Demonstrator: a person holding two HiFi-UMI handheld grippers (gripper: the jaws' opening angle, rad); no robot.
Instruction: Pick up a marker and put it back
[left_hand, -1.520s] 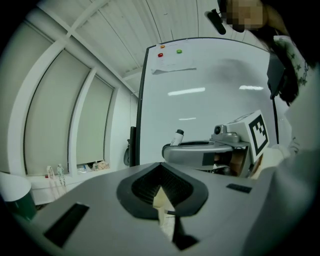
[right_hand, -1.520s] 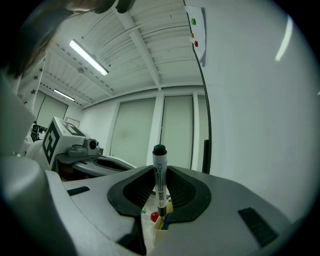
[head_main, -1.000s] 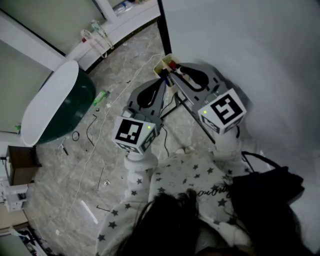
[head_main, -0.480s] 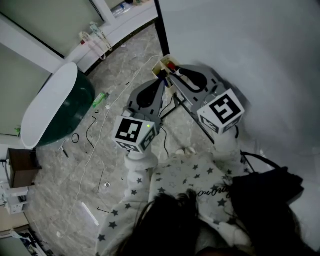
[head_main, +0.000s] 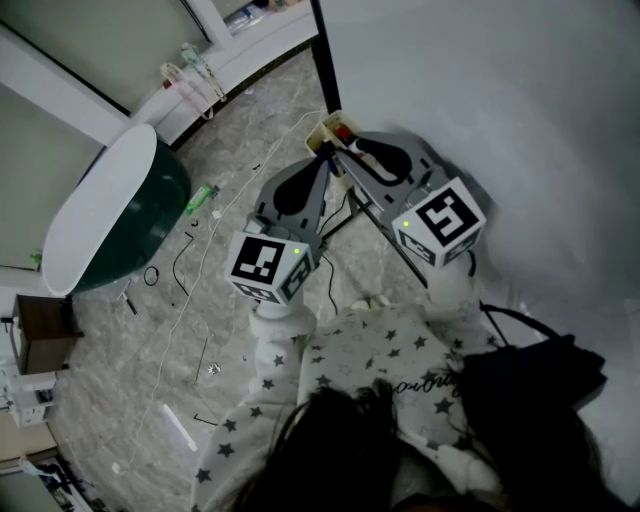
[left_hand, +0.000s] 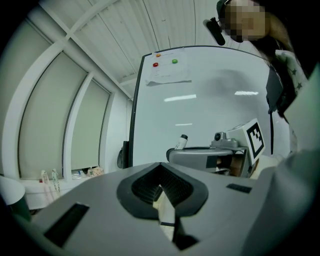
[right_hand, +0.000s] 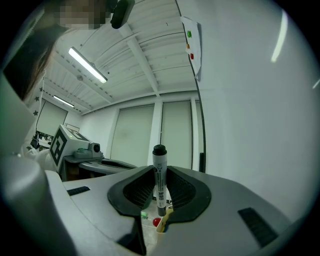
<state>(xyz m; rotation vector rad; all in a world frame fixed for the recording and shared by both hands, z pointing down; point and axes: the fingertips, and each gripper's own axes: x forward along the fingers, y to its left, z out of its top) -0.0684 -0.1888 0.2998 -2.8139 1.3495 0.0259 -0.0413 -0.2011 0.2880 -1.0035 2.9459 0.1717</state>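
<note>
A small cream marker holder (head_main: 322, 125) hangs at the whiteboard's lower left edge, with a red cap showing inside. My right gripper (head_main: 345, 152) points at it, shut on a white marker with a black cap (right_hand: 159, 170) that stands upright between its pads (right_hand: 177, 192). In the right gripper view, red and green caps (right_hand: 156, 221) sit in the holder just below the marker's lower end. My left gripper (head_main: 322, 165) comes in from the left, and its pads (left_hand: 150, 187) close on the holder's cream wall (left_hand: 166, 212). In the left gripper view the marker (left_hand: 181, 142) sticks up from the right gripper (left_hand: 175, 154).
The whiteboard (head_main: 480, 100) fills the right side, with a sheet and magnets (left_hand: 167, 67) high on it. A dark green tub-shaped thing with a white rim (head_main: 120, 220) stands on the marble floor to the left, among loose cables (head_main: 185, 260). A black bag (head_main: 530, 385) hangs by my right side.
</note>
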